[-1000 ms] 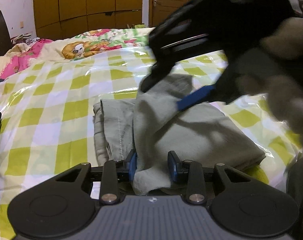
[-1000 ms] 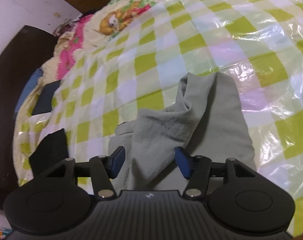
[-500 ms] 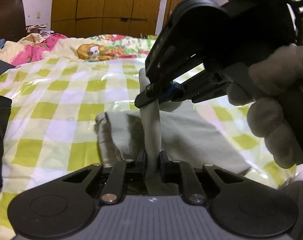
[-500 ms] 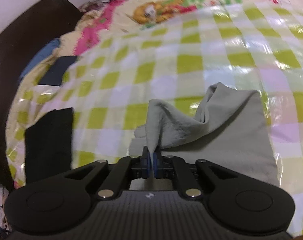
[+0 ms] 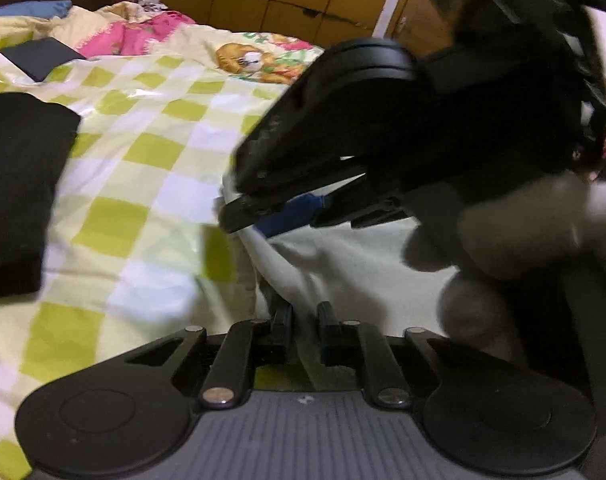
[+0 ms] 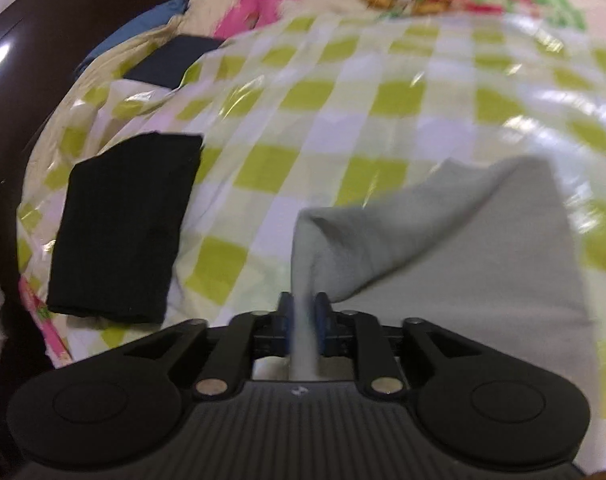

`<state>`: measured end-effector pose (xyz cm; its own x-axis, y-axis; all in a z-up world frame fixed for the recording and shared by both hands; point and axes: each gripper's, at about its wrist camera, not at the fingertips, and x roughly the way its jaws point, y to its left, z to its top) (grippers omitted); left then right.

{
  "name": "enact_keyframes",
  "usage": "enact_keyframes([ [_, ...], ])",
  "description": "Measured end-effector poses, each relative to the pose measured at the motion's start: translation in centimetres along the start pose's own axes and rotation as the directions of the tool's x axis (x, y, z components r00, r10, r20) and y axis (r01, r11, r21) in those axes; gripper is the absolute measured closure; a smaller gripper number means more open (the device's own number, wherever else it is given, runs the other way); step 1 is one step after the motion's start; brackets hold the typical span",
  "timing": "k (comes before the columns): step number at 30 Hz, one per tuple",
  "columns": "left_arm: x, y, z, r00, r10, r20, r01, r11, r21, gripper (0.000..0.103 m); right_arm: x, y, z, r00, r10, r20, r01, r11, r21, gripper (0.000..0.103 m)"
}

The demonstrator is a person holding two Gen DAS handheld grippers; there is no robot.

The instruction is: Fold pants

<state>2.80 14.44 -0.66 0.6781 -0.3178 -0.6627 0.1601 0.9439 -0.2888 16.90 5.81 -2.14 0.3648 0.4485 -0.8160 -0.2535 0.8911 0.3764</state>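
Pinching pants (image 6: pixel 443 248) edge, both tongs (image 6: pixel 303 316)

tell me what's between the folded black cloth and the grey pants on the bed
Nothing lies there: in the right wrist view only bare green-checked sheet separates the black cloth from the grey pants.

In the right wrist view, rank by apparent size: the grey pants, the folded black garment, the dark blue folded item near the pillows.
1. Grey pants, largest, though nearest the camera, which inflates them.
2. Folded black garment.
3. Dark blue folded item, smallest, but farthest away, so its true size is unsure.
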Motion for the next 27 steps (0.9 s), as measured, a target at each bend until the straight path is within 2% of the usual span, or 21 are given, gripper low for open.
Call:
enact_keyframes([
  [1,-0.2,0.2,-0.1,1.0,0.012,0.0,-0.012,1.0,-0.004,0.076,0.4,-0.1,0.1,1.0,0.014,-0.011,-0.014,1.0,0.012,0.069],
  [4,-1.0,0.8,-0.3,0.999,0.037,-0.002,-0.037,0.999,-0.008,0.071,0.1,-0.2,0.4,0.999,0.052,0.018,-0.052,0.998,0.035,0.068],
  [6,-1.6,0.8,-0.4,0.997,0.082,0.01,-0.082,0.996,0.016,0.066,-1.6,-0.5,0.4,0.995,0.077,0.067,-0.08,0.996,0.037,0.068],
  [7,-1.8,0.7,-0.4,0.994,0.105,0.015,-0.105,0.994,0.024,0.066,-2.9,-0.9,0.4,0.992,0.076,0.097,-0.079,0.996,0.03,0.065],
  [10,-2.1,0.6,-0.2,0.99,0.14,0.019,-0.141,0.989,0.038,0.066,-6.2,-2.5,0.1,0.986,0.012,0.167,-0.013,1.0,0.003,0.057],
  [15,-2.4,-0.5,1.1,0.982,0.179,0.067,-0.185,0.979,0.088,0.066,-9.4,-6.6,-1.6,0.976,-0.094,0.197,0.092,0.996,0.022,0.055],
  [17,-2.2,-0.8,1.9,0.982,0.17,0.08,-0.178,0.979,0.102,0.063,-10.1,-7.8,-2.8,0.974,-0.11,0.197,0.104,0.994,0.041,0.055],
  [21,0.0,-1.1,3.9,0.992,0.111,0.053,-0.118,0.981,0.152,0.049,-10.4,-10.1,-4.8,0.976,-0.126,0.18,0.113,0.99,0.081,0.049],
  [26,3.4,-0.7,6.5,0.994,0.113,0.003,-0.112,0.979,0.168,0.049,-11.0,-12.6,-6.9,0.98,-0.087,0.177,0.059,0.986,0.154,0.049],
  [27,4.0,-0.8,6.8,0.992,0.126,-0.001,-0.124,0.974,0.187,0.053,-11.4,-12.4,-7.4,0.979,-0.077,0.189,0.051,0.989,0.139,0.047],
])
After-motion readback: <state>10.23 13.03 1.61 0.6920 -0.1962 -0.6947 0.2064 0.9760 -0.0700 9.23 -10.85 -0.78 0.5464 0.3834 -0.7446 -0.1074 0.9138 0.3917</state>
